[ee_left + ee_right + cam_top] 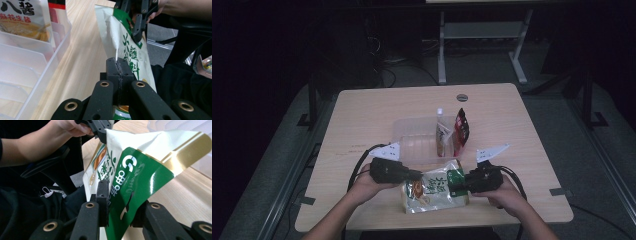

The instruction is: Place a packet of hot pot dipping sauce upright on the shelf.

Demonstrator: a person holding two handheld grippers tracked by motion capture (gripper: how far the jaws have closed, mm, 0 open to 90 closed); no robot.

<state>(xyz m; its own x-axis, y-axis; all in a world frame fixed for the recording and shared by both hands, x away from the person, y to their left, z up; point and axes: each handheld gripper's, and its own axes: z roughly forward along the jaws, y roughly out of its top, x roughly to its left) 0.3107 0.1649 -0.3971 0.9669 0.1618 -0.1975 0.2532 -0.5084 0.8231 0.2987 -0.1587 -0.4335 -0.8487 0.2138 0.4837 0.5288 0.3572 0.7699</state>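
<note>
Closest to the high camera, at the near edge of the bench (362,107), are the person's 2 forearms, each hand wrapped around a hand-held gripper. The left hand-held gripper (416,175) has its jaws pressed tight together on a thin fold at the left end of the green-and-white pouch (434,187); in the left gripper view the white film rises straight out of the seam between the 2 black pads (112,67). The right hand-held gripper (458,184) sits at the pouch's green right end. In the right gripper view the glossy green and gold corner (140,177) passes between its jaws, with the left pad (102,192) against the film; the far pad is hidden behind the film, so I cannot tell whether this is a firm pinch.

The pouch lies between the 2 tools near the front of the bench, its ends lifted where they meet the jaws. Just beyond it stands a clear plastic bin (412,140) with ribbed dividers, and 2 sachets stand upright at its right end: a pale one (443,135) and a red-and-black one (461,127). A grey grommet (462,97) sits near the far edge.
</note>
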